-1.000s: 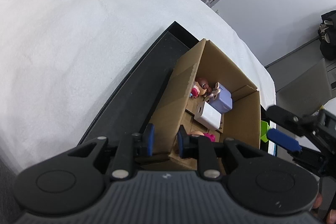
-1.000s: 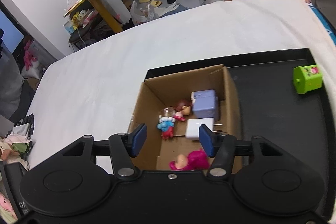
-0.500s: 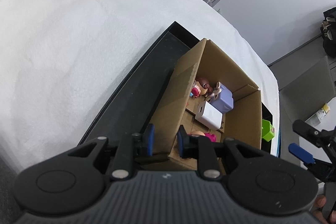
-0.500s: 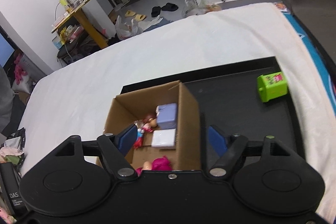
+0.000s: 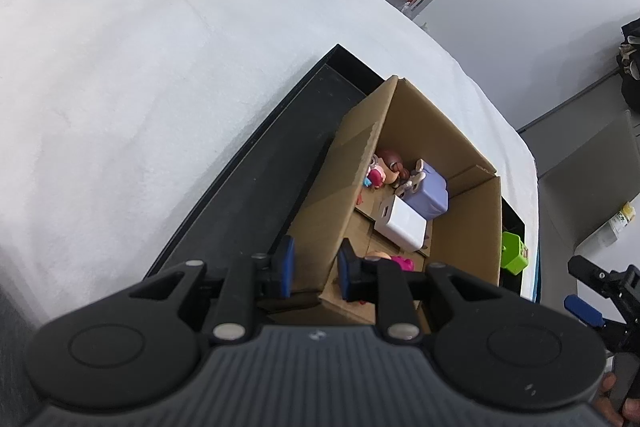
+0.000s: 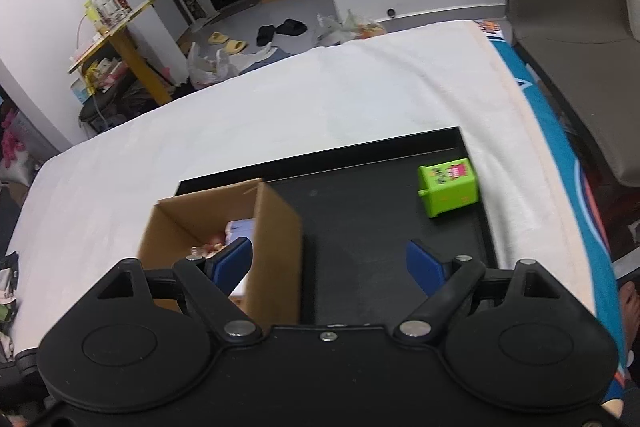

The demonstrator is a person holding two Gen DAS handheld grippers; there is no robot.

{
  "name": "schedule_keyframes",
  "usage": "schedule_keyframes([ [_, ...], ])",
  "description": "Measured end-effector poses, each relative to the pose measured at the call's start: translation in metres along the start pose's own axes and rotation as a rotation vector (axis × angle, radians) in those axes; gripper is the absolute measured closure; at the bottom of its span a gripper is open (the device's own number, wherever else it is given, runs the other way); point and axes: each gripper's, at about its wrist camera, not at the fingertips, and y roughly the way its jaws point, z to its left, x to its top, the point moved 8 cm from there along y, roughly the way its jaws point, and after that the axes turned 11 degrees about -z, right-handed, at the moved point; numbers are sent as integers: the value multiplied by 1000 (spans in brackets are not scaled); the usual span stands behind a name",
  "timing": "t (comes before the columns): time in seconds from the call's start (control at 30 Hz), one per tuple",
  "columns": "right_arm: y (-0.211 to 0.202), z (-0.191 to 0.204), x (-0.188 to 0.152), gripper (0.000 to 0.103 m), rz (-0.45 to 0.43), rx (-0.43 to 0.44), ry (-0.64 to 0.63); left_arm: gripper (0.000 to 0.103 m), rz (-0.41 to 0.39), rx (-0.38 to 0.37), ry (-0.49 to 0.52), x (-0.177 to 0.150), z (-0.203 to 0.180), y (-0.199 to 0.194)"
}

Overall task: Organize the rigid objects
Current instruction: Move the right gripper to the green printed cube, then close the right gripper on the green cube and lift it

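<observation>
A brown cardboard box [image 5: 404, 131] stands on a black tray [image 5: 280, 155]. Inside lie a lilac block [image 5: 428, 189], a white charger [image 5: 402, 225], a doll with brown hair [image 5: 386, 167] and a pink toy [image 5: 400, 261]. My left gripper [image 5: 314, 269] is shut on the box's near left wall. My right gripper [image 6: 330, 263] is open and empty above the tray, to the right of the box [image 6: 276, 227]. A green toy block [image 6: 448, 187] lies at the tray's far right; it also shows in the left wrist view [image 5: 514, 253].
The tray [image 6: 360, 227] rests on a white cloth-covered table [image 6: 280, 107]. A grey chair [image 6: 572, 47] stands to the right. The right gripper's fingers [image 5: 582, 311] show at the right edge of the left wrist view. Room clutter lies beyond.
My right gripper has pulled out of the box, moved right over the tray and opened wider. My left gripper has kept its hold on the box wall.
</observation>
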Motion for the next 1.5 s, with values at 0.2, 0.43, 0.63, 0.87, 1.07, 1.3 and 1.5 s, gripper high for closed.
schedule_keyframes([
  [0.2, 8, -29, 6, 19, -5, -29, -8, 82, -8, 9, 0, 0, -1, -1],
  [0.43, 21, -58, 9, 19, -9, -34, 35, 83, -16, 16, 13, -1, -2, -1],
  [0.63, 42, -76, 9, 21, 8, -36, 81, 83, -18, 19, 17, -1, -3, -2],
  [0.87, 60, -89, 12, 24, 16, -11, 141, 83, -27, 22, 37, -3, -5, -2],
  [1.07, 70, -97, 18, 28, 11, 12, 155, 83, -28, 18, 40, -3, -5, -2],
  [1.3, 85, -102, 20, 30, 4, 6, 124, 83, -24, 11, 48, -3, -4, -1],
  [1.5, 95, -96, 21, 32, -5, -12, 14, 83, -23, 6, 49, -3, -4, -1],
])
